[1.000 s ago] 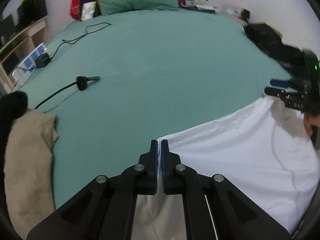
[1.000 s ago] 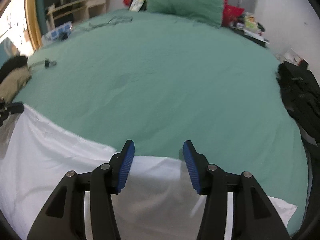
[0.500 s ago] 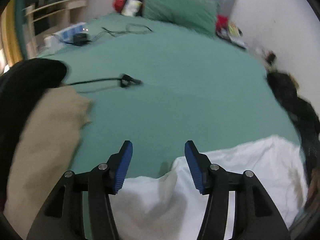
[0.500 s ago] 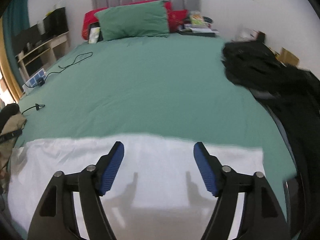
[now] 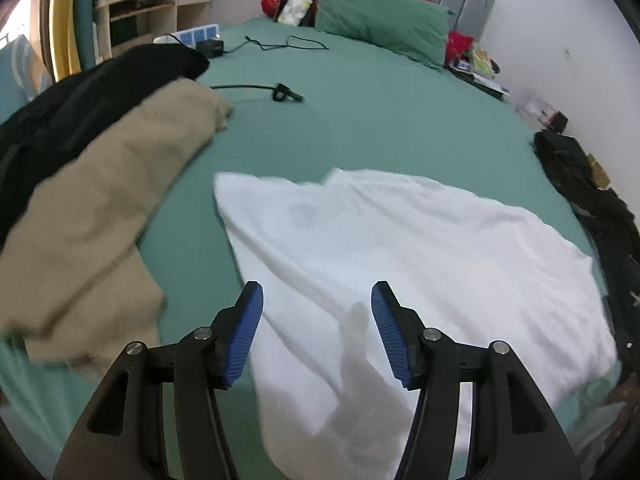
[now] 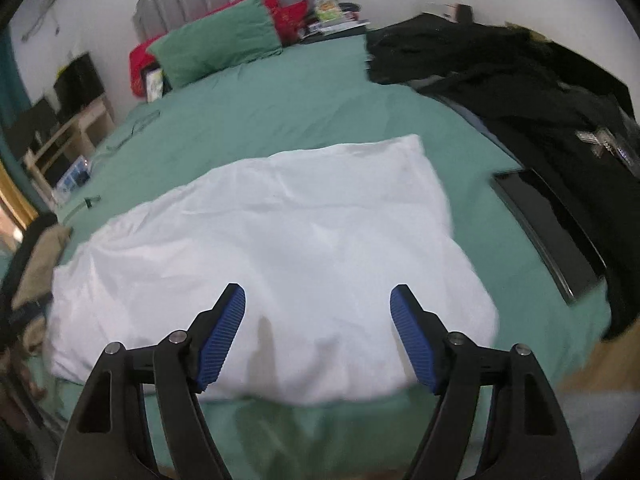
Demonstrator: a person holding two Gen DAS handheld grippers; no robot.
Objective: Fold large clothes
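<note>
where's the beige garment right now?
In the left wrist view the beige garment lies crumpled on the green bed, left of the white garment, partly under a black garment.

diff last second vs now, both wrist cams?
Left gripper let go of the white garment's edge; its jaws are opening, nothing between the fingers. Right gripper is also opening wider, empty. Both pulled back, and the garment now lies flat on the green bed. Unchanged: beige cloth, green pillow, black clothes.
</note>
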